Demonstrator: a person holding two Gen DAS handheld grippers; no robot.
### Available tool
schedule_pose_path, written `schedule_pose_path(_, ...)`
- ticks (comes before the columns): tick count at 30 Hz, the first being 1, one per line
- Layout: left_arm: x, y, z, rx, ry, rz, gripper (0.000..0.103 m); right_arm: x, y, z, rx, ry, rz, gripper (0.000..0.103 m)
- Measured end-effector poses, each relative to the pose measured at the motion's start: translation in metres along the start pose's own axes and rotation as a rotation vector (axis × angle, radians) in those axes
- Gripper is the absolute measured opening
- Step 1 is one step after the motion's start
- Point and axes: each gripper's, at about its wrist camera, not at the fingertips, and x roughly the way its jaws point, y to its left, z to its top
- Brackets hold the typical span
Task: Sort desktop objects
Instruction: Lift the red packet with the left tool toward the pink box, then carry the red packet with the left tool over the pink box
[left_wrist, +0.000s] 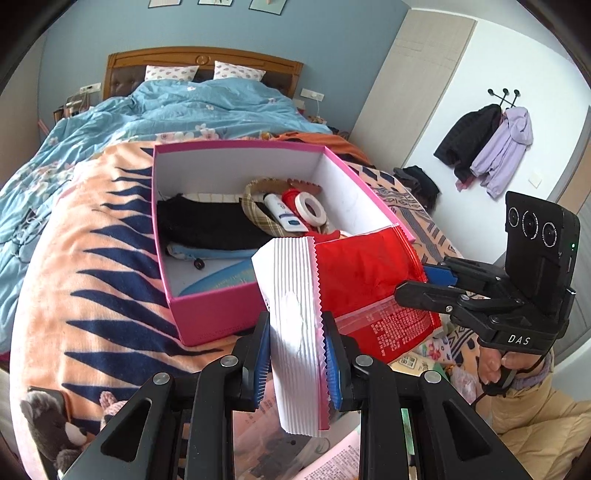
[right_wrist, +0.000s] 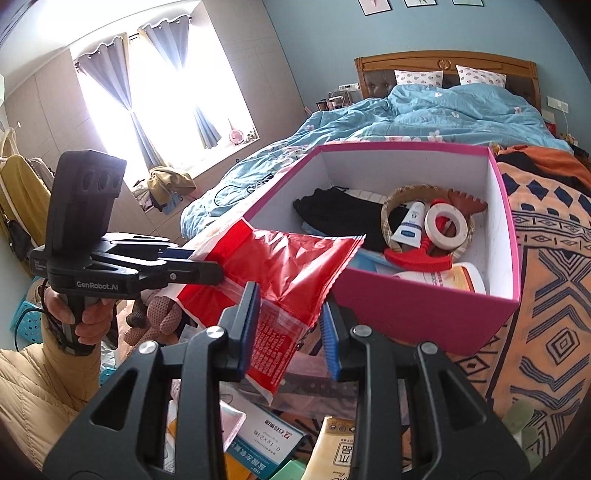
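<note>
1. Nearest the lens: left gripper (left_wrist: 297, 360), clamped on the white crimped end of the red snack bag (left_wrist: 364, 280); pads pressed to both faces of that seal
2. Largest thing ahead of the tool: pink box (left_wrist: 210, 314), lid off, resting on the orange patterned blanket (left_wrist: 99, 266) just beyond the fingertips
3. Red snack bag held up in the air, between the two tools and in front of the box's near wall, not yet inside; part of it over the near corner of the box
4. Right gripper (right_wrist: 290, 328) closed on the bag's other end, printed clear strip pinched between its blue pads; seen from the left tool, reaching in from the right side
5. Long axis of the bag roughly level, stretched from one tool across to the other; crimped ends pointing outward to each tool, broad red face turned toward the box
6. Done so far, judging by contents: black cloth (left_wrist: 207, 225), plaid headband (left_wrist: 255, 206), white tube (left_wrist: 282, 214), roll of tape (left_wrist: 312, 208) already in the box
7. Left to do, by the look of it: bag into the box, then the loose packets and small cartons (right_wrist: 266, 439) lying below the right tool
</note>
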Motion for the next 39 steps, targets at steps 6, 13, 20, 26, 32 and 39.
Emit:
schedule_pose_path(6, -0.006, 0.004, 0.012, 0.002, -0.023, 0.019, 0.025, 0.000, 0.004, 0.014, -0.033, -0.011, -0.002, 0.034)
schedule_pose_path(13, -0.004, 0.013, 0.024, -0.017, -0.028, 0.030, 0.025, 0.006, 0.002, 0.032, -0.044, -0.017, 0.009, 0.034)
schedule_pose_path(20, -0.003, 0.021, 0.036, -0.032, -0.042, 0.034, 0.025, 0.011, 0.001, 0.044, -0.053, -0.024, 0.021, 0.034)
schedule_pose_path(26, 0.000, 0.027, 0.045, -0.043, -0.048, 0.034, 0.025, 0.015, -0.005, 0.054, -0.046, -0.032, 0.030, 0.034)
schedule_pose_path(32, 0.004, 0.035, 0.053, -0.057, -0.047, 0.035, 0.025, 0.020, -0.009, 0.062, -0.041, -0.031, 0.035, 0.034)
schedule_pose_path(39, 0.011, 0.044, 0.059, -0.077, -0.046, 0.043, 0.025, 0.029, -0.014, 0.071, -0.035, -0.022, 0.040, 0.033)
